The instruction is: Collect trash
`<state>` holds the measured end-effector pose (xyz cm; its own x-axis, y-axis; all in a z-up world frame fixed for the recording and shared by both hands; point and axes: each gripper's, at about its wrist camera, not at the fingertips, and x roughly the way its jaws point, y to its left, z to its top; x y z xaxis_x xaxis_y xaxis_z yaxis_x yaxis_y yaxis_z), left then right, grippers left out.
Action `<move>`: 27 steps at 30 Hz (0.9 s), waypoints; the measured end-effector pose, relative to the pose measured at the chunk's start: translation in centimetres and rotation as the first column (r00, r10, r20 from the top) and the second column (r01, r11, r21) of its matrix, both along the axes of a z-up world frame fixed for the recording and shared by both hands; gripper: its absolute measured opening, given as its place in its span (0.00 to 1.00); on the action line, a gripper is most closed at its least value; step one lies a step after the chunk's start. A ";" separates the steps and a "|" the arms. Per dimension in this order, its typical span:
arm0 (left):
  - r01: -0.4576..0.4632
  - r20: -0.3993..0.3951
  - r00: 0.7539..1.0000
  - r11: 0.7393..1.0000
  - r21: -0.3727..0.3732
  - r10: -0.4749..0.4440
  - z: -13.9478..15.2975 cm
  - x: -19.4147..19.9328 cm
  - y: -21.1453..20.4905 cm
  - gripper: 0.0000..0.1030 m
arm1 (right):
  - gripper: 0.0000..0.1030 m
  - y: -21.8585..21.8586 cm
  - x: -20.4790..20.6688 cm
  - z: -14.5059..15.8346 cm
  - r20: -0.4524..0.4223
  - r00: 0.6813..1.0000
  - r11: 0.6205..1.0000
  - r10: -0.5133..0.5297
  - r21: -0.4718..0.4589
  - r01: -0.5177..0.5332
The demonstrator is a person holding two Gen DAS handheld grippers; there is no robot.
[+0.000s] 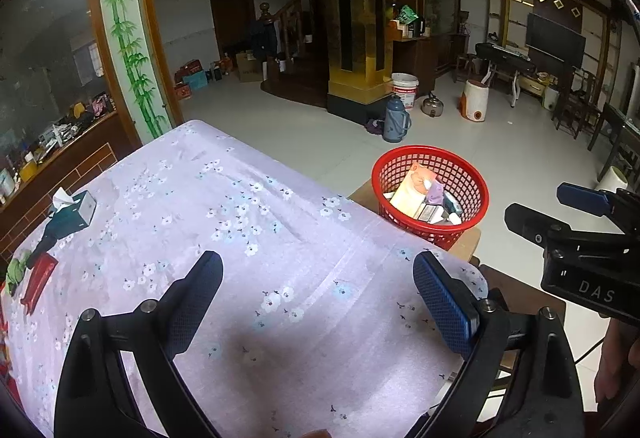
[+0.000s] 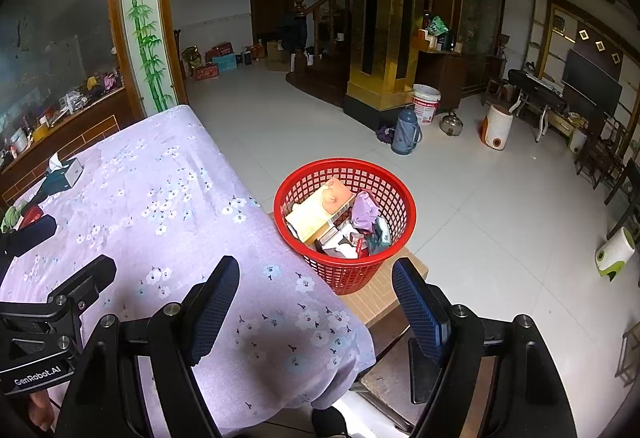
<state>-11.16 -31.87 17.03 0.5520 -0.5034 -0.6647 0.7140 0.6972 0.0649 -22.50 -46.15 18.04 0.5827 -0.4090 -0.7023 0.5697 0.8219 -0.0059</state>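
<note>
A red mesh basket (image 1: 468, 182) (image 2: 396, 198) stands on a low wooden stool just past the table's right edge, holding a cream carton (image 2: 316, 214), a crumpled purple wrapper (image 2: 366, 212) and other packets. My left gripper (image 1: 318, 286) hangs open over the lilac flowered tablecloth (image 1: 224, 206), nothing between its fingers. My right gripper (image 2: 316, 290) is open too, above the table's near right corner, with the basket just ahead. The right gripper (image 1: 560, 216) shows at the right edge of the left wrist view, and the left gripper (image 2: 60, 258) shows at the left edge of the right wrist view.
At the table's far left lie a tissue box (image 1: 78, 208) (image 2: 64, 172), a red packet (image 1: 38, 278) and a green item (image 1: 16, 270). Beyond the basket, white tiled floor holds a blue thermos (image 2: 406, 130), a kettle (image 2: 451, 124) and a white bucket (image 2: 426, 102).
</note>
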 end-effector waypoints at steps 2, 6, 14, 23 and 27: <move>-0.015 0.008 1.000 1.000 0.010 0.015 0.0 0.1 0.0 0.92 | 0.80 0.0 0.0 -0.1 -0.003 1.000 1.000 0.002 0.000 -0.002; -0.031 0.010 0.999 0.999 0.016 0.031 -0.2 0.0 0.2 0.92 | 0.80 -0.1 0.0 -0.3 -0.005 1.000 1.000 0.001 0.005 -0.001; -0.027 0.019 0.999 1.000 0.012 0.027 -0.1 -0.2 0.3 0.92 | 0.80 -0.1 0.1 -0.5 -0.006 1.000 1.000 0.001 0.011 -0.001; -0.023 0.012 1.000 1.000 0.006 0.023 -0.2 -0.2 0.6 0.92 | 0.80 -0.1 0.0 -0.5 -0.006 1.000 1.000 0.000 0.011 0.000; -0.020 0.014 1.000 1.000 0.006 0.020 -0.2 -0.3 0.6 0.92 | 0.80 -0.1 -0.1 -0.6 -0.007 1.000 1.000 0.001 0.012 -0.001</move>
